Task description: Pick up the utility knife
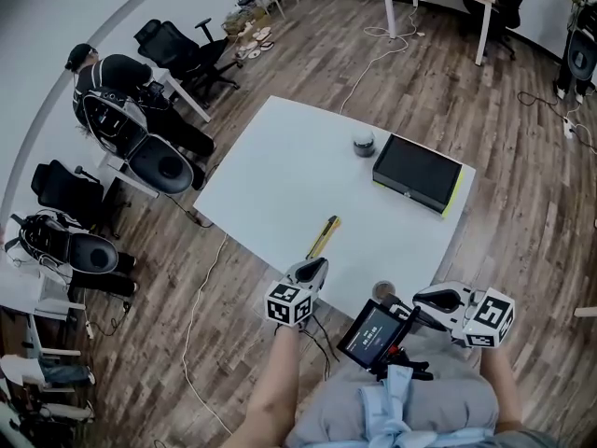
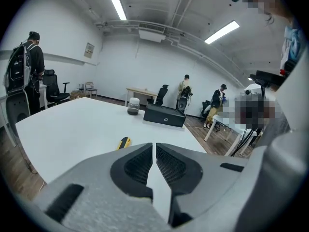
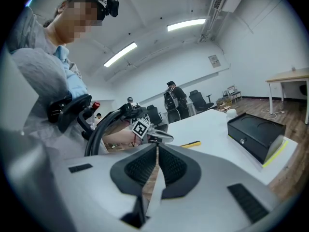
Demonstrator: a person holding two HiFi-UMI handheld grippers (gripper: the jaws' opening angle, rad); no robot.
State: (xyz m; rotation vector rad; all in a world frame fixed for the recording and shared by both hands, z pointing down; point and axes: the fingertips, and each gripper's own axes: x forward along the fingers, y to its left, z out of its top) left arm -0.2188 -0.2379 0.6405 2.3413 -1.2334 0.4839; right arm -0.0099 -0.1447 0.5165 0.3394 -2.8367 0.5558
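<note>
The utility knife [image 1: 324,236], yellow with black, lies flat on the white table [image 1: 280,157] near its front edge. My left gripper [image 1: 317,264] hovers just short of the knife's near end, jaws shut with nothing between them. In the left gripper view the knife [image 2: 123,142] shows just beyond and left of the closed left gripper [image 2: 154,146]. My right gripper [image 1: 417,297] is held off the table's front right corner, also shut and empty. The right gripper view looks over the shut right gripper [image 3: 157,149] to the knife [image 3: 190,143] and the left gripper [image 3: 161,137].
A black box [image 1: 417,172] with a yellow edge sits at the table's far right, and a small jar [image 1: 364,143] stands beside it. A screen device [image 1: 371,332] hangs at the person's chest. Office chairs [image 1: 177,49] and a person with a backpack [image 1: 107,87] are on the left.
</note>
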